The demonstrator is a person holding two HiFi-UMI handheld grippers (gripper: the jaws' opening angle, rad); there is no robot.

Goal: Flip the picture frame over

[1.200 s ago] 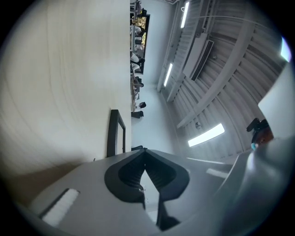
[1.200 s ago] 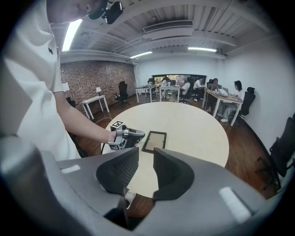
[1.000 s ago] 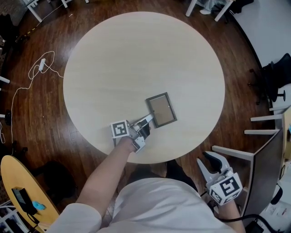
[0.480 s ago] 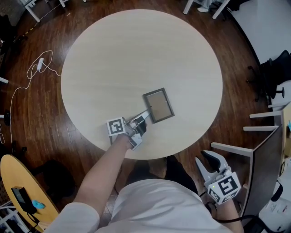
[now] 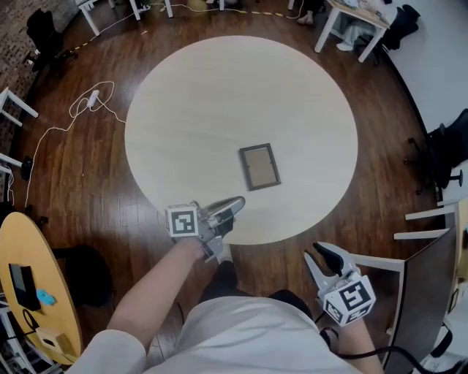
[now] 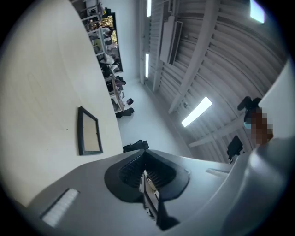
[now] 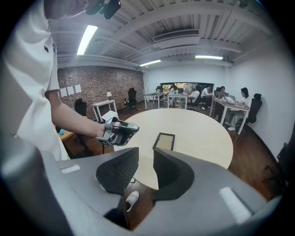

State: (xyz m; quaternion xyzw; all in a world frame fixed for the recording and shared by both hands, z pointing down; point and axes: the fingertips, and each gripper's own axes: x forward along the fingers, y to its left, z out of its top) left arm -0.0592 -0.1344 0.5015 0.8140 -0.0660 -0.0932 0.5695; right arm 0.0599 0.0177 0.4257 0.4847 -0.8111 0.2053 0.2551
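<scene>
The picture frame (image 5: 259,166), dark-edged with a pale panel, lies flat on the round wooden table (image 5: 219,95), right of centre and towards the near edge. My left gripper (image 5: 235,204) hovers over the table's near rim, shut and empty, a short way left of the frame and apart from it. In the left gripper view the frame (image 6: 89,131) lies ahead on the tabletop, beyond the closed gripper (image 6: 143,169). My right gripper (image 5: 324,256) is off the table at the lower right, open and empty. The right gripper view shows the frame (image 7: 164,141) and the left gripper (image 7: 119,131) past the open right gripper (image 7: 145,171).
Dark wood floor surrounds the table. A white cable (image 5: 80,109) lies on the floor at the left. A yellow round table (image 5: 25,292) stands at the lower left, white desks (image 5: 351,22) at the back, and chairs and a grey panel (image 5: 428,270) at the right.
My left gripper has drawn back from the frame's near-left corner toward the table's edge and risen, still shut. The frame stays flat. The right gripper has hardly shifted.
</scene>
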